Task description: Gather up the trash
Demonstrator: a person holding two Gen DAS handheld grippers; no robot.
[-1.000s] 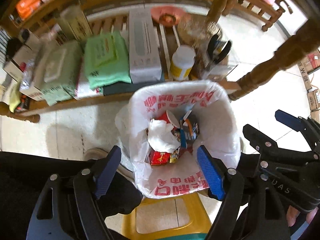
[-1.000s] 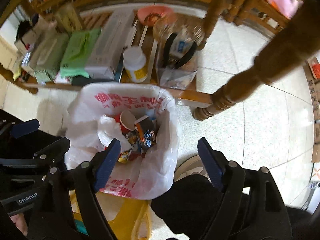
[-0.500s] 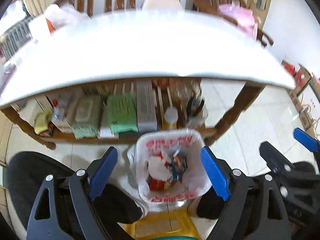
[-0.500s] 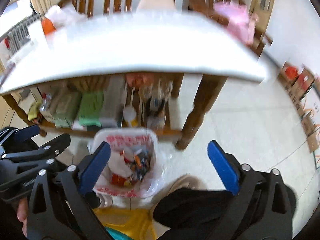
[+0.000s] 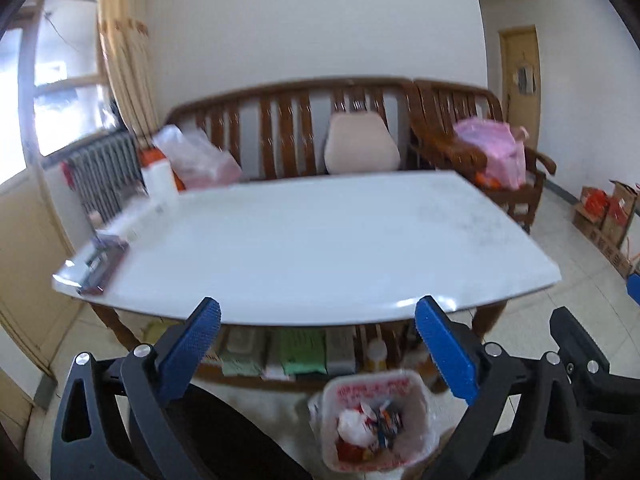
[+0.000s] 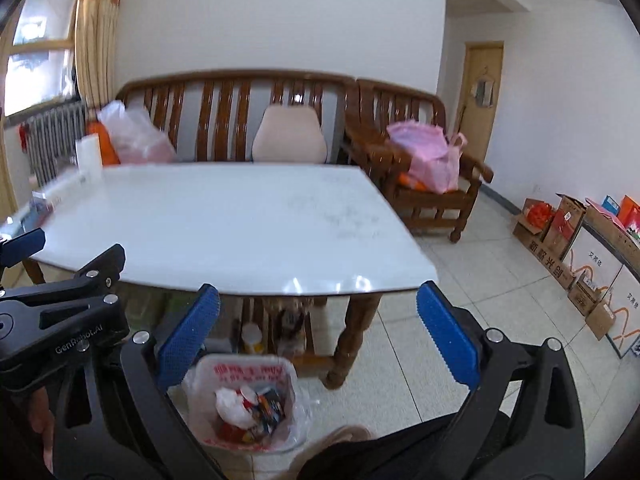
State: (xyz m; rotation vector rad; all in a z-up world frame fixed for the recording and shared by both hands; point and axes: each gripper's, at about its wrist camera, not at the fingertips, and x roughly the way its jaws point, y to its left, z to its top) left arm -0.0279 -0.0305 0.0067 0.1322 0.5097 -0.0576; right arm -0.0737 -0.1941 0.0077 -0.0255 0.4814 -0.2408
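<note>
1. The trash bin [image 5: 374, 424] sits on the floor below and between the jaws of the left gripper [image 5: 318, 354], lined with a thin white plastic bag printed in red. In the right wrist view the same bin lies below the right gripper [image 6: 318, 344], nearer its left-hand jaw.
2. Inside the bin is a heap of trash [image 5: 370, 426]: a crumpled white wad and glossy, colourful wrappers, soft and light by the look of them.
3. Both grippers stand with jaws wide apart and nothing between the ridged blue pads [image 5: 192, 354].
4. The white tabletop [image 5: 312, 240], beyond the jaw tips, is smooth and glossy with a rounded near edge. Its far left end holds a white bottle [image 5: 159, 180] and a flat dark item, too blurred to identify.
5. Risk, as I judge it: with no loose litter visible on the table, a gripper might take that bottle or flat item as trash.
6. A further risk: the limp liner could snag on a jaw and pull the bin over, spilling the wrappers.
7. The lower shelf [image 5: 296, 354] under the table holds soft packets and a jar, and a low reach could knock them.
</note>
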